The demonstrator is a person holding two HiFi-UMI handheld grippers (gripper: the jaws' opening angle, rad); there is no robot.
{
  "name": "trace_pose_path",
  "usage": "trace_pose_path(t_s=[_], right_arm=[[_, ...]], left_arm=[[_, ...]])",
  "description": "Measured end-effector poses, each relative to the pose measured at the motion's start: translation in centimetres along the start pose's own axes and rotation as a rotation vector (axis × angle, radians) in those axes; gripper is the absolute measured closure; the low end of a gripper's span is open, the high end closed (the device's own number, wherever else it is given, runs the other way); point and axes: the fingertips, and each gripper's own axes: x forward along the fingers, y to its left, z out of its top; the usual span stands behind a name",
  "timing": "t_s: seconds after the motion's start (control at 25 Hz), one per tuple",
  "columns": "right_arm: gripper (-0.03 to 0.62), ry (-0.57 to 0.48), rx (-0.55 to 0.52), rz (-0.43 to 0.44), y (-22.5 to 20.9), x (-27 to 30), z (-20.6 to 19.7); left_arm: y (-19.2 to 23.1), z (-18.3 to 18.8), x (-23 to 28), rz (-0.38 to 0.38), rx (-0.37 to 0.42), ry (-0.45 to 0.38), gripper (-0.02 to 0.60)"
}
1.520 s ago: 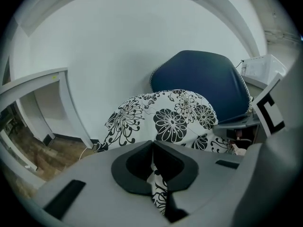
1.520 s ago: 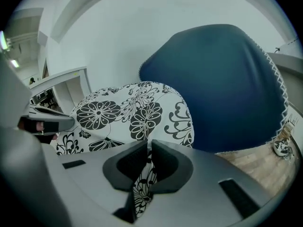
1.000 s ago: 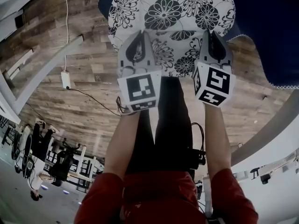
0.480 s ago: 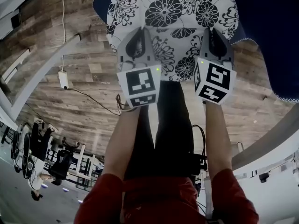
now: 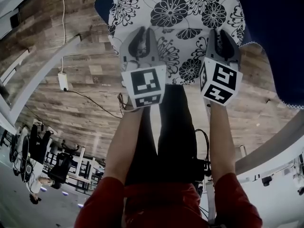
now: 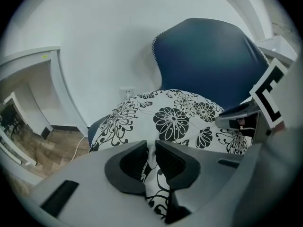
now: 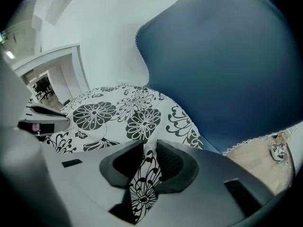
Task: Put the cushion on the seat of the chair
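A white cushion (image 5: 175, 13) with black flower print lies flat over the seat of a dark blue chair (image 5: 278, 27). In the head view both grippers grip its near edge. My left gripper (image 5: 138, 41) is shut on the cushion's left near hem, and my right gripper (image 5: 221, 39) is shut on the right near hem. In the left gripper view the cushion (image 6: 175, 122) spreads ahead of the left gripper (image 6: 150, 161), with the chair back (image 6: 208, 60) rising behind. The right gripper view shows the cushion (image 7: 123, 112) pinched in the right gripper (image 7: 147, 163) beside the chair back (image 7: 227, 65).
Wood-plank floor (image 5: 76, 94) lies around the chair. A white cable with a plug (image 5: 62, 80) trails on the floor at left. A white desk leg (image 6: 59, 93) stands left of the chair. A white wall (image 6: 104, 37) is behind it. The person's legs are below the grippers.
The cushion has gone from tilted up to lying lower and flatter on the seat. Both grippers have moved forward toward the chair back, which now looms larger in both gripper views.
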Motion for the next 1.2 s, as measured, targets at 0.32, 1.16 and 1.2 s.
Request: trace_pose_path(t_s=[0.32,1.16,1.2], right_arm=[[0.490,-0.047,-0.002,-0.012,0.4,-2.2,1.3],[0.485,-0.275,0.023,-0.044,2.0,-15.7,13.9],[0.485,-0.293,0.024,-0.048,2.1,-16.7,14.8]], left_arm=[[0.5,1.4,-1.9,0.008,-0.004,-0.042,0.469],[0.6,14.1,-14.2,-0.036,0.026,-0.272,0.469],[0.6,15.0,-15.1,-0.039,0.030,-0.290,0.470]])
